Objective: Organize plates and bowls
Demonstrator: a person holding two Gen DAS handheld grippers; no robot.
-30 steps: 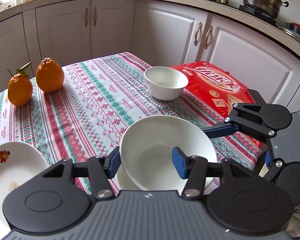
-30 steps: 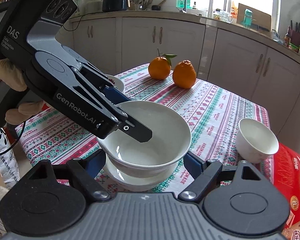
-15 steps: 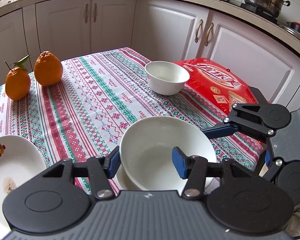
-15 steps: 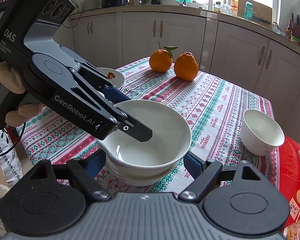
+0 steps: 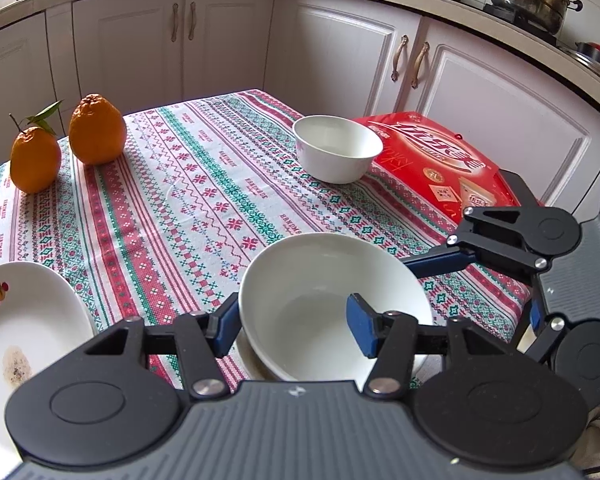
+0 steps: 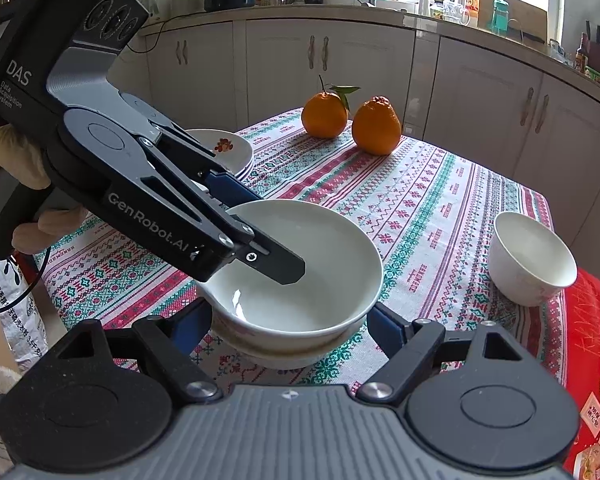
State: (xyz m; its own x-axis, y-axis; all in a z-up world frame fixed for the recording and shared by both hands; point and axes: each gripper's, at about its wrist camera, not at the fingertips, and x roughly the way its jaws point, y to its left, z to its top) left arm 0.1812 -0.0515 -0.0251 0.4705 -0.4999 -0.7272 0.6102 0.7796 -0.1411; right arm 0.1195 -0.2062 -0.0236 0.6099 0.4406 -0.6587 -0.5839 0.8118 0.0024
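**At the near bench edge: left gripper letting go of the big bowl's rim**

On the patterned tablecloth (image 5: 204,184) covering the bench, the large white bowl (image 5: 320,304) sits on a white plate (image 6: 284,354) whose rim shows beneath it, close to the near edge.

Left gripper (image 5: 294,326): straddles the bowl's near rim, one blue pad outside the wall, the other inside the bowl. Jaws opening, rim still between them. In the left wrist view the inner pad stands clear of the wall; the outer pad sits right at the wall, contact not certain. The right wrist view shows the same gripper coming in from the left, its inner finger reaching down into the bowl, held by a gloved hand (image 6: 8,160).

Right gripper (image 6: 290,322): spread wide, one blue finger on each side of the bowl-and-plate stack at about plate level. Pads look just beside the stack, not pressing; nothing pinched.

Other items:
- Small white bowl (image 5: 337,153), upright, well apart from the big bowl, touching or just overlapping the edge of a red box (image 5: 440,164) on the far right of the bench.
- Stack of white plates with a fruit print (image 6: 224,150) on the left side, behind the left gripper in the right wrist view; top plate has a brownish smear.
- Two oranges (image 5: 66,142), side by side at the far corner, one with stem and leaves.
- White cabinets (image 5: 228,40) behind the bench.
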